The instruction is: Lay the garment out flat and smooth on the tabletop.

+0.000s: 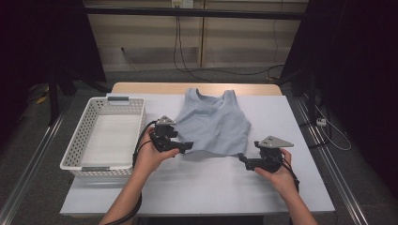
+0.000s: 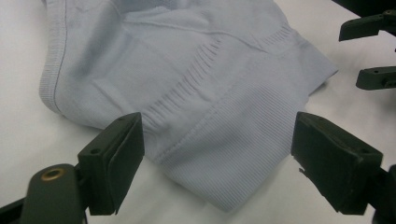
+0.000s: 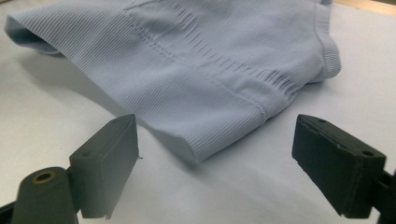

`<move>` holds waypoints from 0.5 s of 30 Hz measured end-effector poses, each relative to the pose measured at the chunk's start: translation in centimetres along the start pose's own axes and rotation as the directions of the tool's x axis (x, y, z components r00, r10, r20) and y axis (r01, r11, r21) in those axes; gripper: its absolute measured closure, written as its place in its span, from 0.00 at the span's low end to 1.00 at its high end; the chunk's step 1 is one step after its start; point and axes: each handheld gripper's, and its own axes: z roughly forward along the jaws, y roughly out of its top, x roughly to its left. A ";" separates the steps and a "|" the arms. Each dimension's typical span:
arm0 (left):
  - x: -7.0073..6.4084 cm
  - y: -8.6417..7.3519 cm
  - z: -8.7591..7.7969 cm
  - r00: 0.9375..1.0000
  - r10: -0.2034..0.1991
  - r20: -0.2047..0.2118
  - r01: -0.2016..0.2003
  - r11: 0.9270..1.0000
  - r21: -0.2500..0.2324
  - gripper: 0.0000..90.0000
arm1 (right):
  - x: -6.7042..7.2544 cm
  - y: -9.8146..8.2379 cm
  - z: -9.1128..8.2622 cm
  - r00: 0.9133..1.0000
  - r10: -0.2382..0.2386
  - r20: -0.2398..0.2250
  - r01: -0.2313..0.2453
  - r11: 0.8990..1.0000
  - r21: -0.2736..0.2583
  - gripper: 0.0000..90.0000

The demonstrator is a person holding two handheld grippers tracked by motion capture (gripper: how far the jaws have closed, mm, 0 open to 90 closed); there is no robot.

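A light blue ribbed tank top [image 1: 213,124] lies flat on the white table cover [image 1: 211,187], straps toward the far edge. My left gripper [image 1: 187,146] is at the hem's left corner and my right gripper [image 1: 242,158] at its right corner. In the left gripper view the left gripper [image 2: 217,130] stands open, with the tank top's hem corner [image 2: 219,186] lying between the jaws, untouched by the pads. In the right gripper view the right gripper [image 3: 217,128] is open too, the other hem corner [image 3: 196,149] reaching between its jaws without contact.
A white perforated basket [image 1: 70,154] stands at the table's left side, close to my left hand. The right gripper's jaws [image 2: 373,51] appear far off in the left gripper view. Dark frames and cables lie on the floor beyond the table.
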 end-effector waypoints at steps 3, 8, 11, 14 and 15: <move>0.0 -0.1 0.0 1.000 -0.006 0.003 0.006 1.000 -0.001 0.19 | 0.3 0.1 0.2 0.999 -0.040 0.007 0.040 0.999 0.013 0.22; 0.1 -0.2 0.0 1.000 -0.009 0.004 0.009 1.000 -0.002 0.19 | 0.5 0.3 0.7 0.999 -0.047 0.012 0.047 0.998 0.035 0.36; 0.1 -0.3 -0.1 1.000 -0.009 0.000 0.009 1.000 0.000 0.19 | 0.6 0.2 1.0 0.998 -0.060 0.005 0.060 0.997 0.056 0.41; 0.1 -0.4 -0.2 1.000 -0.012 -0.006 0.012 1.000 -0.001 0.19 | 0.7 0.1 1.3 0.998 -0.064 -0.004 0.064 0.995 0.082 0.48; 0.1 -0.4 -0.3 1.000 -0.012 -0.006 0.012 1.000 0.000 0.19 | 0.7 0.0 1.4 0.998 -0.069 0.002 0.069 0.993 0.094 0.50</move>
